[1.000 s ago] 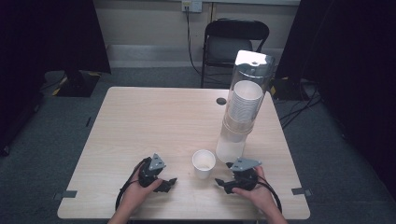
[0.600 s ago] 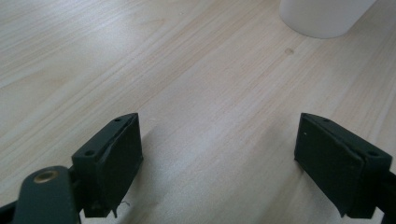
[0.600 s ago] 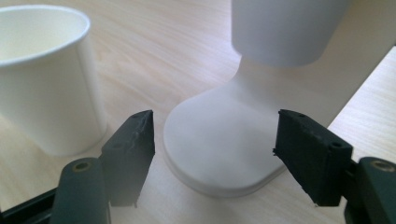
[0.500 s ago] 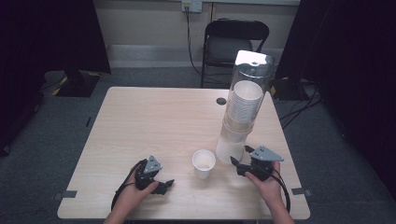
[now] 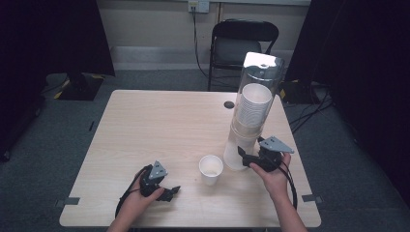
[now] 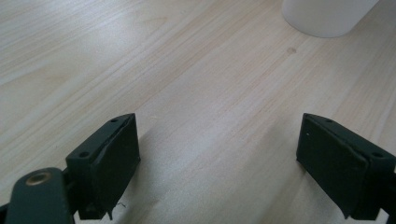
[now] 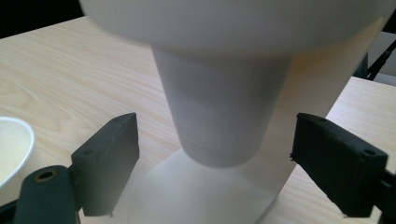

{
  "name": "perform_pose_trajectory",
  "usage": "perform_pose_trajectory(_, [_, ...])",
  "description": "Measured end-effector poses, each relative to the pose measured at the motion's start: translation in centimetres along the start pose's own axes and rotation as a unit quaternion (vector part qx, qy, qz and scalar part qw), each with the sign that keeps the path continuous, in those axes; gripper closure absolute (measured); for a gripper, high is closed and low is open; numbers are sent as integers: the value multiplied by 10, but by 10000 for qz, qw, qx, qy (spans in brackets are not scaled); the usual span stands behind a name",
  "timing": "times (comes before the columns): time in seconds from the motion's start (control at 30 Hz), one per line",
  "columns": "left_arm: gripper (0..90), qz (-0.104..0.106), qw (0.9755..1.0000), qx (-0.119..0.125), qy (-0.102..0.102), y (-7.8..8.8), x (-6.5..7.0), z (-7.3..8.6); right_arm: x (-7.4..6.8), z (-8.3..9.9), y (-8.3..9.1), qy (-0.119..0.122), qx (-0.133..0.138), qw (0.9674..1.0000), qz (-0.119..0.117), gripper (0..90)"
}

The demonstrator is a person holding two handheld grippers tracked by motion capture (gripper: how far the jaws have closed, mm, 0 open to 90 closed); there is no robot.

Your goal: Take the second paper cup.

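A tall clear dispenser [image 5: 259,77] holding a stack of white paper cups [image 5: 253,104] stands at the table's right. One loose white cup [image 5: 211,169] stands upright in front of it, also seen as the cup [image 7: 11,144] and the cup [image 6: 327,16]. My right gripper [image 5: 243,157] is raised to the dispenser's foot. The right gripper [image 7: 215,163] is open; its jaws have just been opening, and the lowest hanging cup [image 7: 219,116] sits between them untouched. My left gripper [image 5: 170,190] rests near the front edge. The left gripper [image 6: 217,163] is open over bare wood, jaws just widened.
The wooden table [image 5: 159,121] has a small dark disc [image 5: 228,104] near its far edge. A black folding chair [image 5: 244,43] stands behind the table. Cables lie on the floor to the right.
My right hand has risen from the table's front edge and moved right and up to the dispenser's foot, its jaws wider. The left hand stays put, its jaws parted a little.
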State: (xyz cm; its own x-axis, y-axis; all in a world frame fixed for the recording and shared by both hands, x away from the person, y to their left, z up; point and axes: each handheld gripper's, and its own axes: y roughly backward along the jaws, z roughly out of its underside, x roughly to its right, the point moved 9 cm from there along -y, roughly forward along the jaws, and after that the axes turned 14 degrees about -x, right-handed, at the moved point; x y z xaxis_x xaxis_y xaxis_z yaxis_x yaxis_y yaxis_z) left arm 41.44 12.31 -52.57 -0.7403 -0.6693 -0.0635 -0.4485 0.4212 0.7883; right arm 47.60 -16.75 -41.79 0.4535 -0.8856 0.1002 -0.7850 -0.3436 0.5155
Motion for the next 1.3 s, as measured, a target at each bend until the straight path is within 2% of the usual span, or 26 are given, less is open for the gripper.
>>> perform_pose_trajectory(0.17, [127, 3, 10000, 0, 3, 0, 0, 0, 1, -11, -4, -62, 42, 10000, 44, 183])
perform_pose_trajectory(0.37, [127, 4, 10000, 4, 11, 0, 0, 0, 0, -13, -13, -151, 77, 9998, 134, 209])
perform_pose_trajectory(0.5, [127, 7, 10000, 6, 13, 0, 0, 0, -2, -18, -17, -277, 221, 9994, 65, 222])
perform_pose_trajectory(0.53, [127, 8, 10000, 4, 13, 0, 0, 0, -1, -19, -16, -285, 271, 9991, 168, 237])
perform_pose_trajectory(0.63, [127, 8, 10000, 6, 15, 0, 0, 0, -1, -22, -14, -385, 408, 9984, 117, 243])
perform_pose_trajectory(0.83, [126, 8, 10000, 6, 14, 0, 0, 0, 1, -22, -14, -321, 385, 9986, 168, 279])
perform_pose_trajectory(0.87, [126, 8, 10000, 7, 11, 0, 0, 0, 0, -22, -14, -331, 445, 9984, 123, 288])
perform_pose_trajectory(0.97, [126, 8, 10000, 6, 13, 0, 0, 0, 0, -21, -14, -298, 397, 9987, 83, 313])
perform_pose_trajectory(1.07, [126, 7, 10000, 7, 14, 0, 0, 0, -1, -19, -14, -303, 440, 9985, 97, 344])
perform_pose_trajectory(1.17, [127, 7, 10000, 5, 11, 0, 0, 0, 0, -18, -16, -270, 614, 9977, 73, 358])
perform_pose_trajectory(1.3, [126, 3, 10000, 4, 7, 0, 0, 0, 1, -18, -16, -216, 582, 9980, 128, 364])
